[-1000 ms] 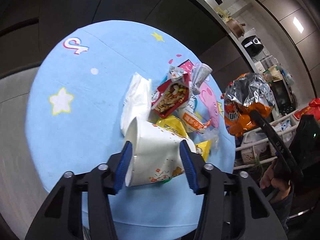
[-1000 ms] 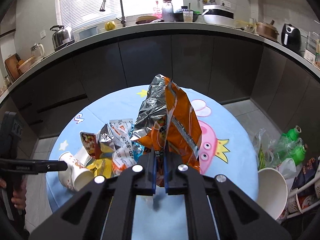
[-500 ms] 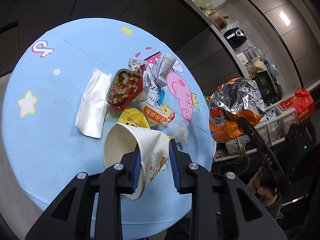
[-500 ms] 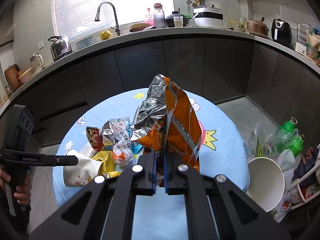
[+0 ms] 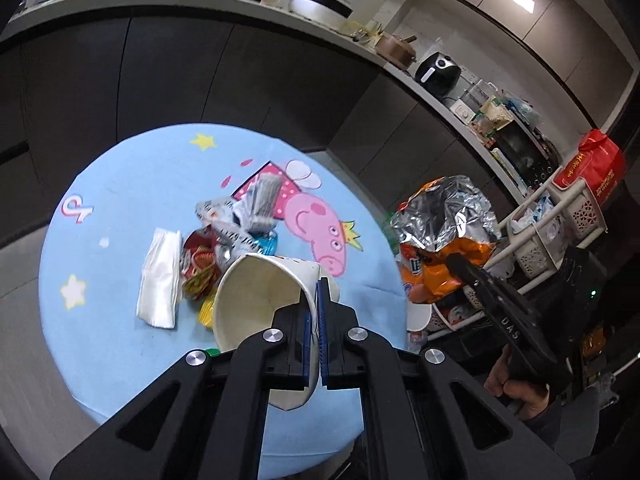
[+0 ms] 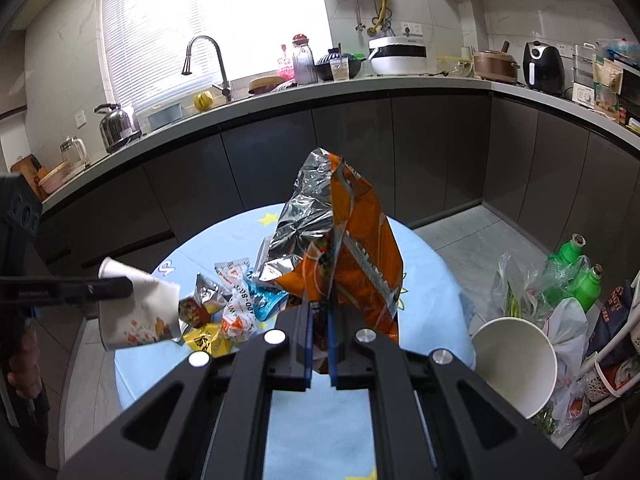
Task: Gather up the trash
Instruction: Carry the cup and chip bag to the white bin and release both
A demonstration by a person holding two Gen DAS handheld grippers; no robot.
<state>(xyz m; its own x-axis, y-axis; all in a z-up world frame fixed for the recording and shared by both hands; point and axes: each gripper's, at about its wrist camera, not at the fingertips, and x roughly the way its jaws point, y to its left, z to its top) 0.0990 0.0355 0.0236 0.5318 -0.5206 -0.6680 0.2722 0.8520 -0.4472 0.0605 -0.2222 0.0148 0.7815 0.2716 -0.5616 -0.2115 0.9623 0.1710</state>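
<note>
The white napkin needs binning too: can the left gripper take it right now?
Probably not yet: the left gripper is shut on the paper cup, so though the napkin lies uncovered, the jaws are occupied.

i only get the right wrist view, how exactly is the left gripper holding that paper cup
Observer: The left gripper is shut on the paper cup. The cup's side is pinched thin between the fingers, and its mouth is open.
Operator: anything on the table hidden behind the cup
Observer: Yes, a white napkin stack lies flat on the table, left of the wrappers.
Operator: what's on top of the rack past my chip bag
Observer: A red bag sits on top of the white rack.
</note>
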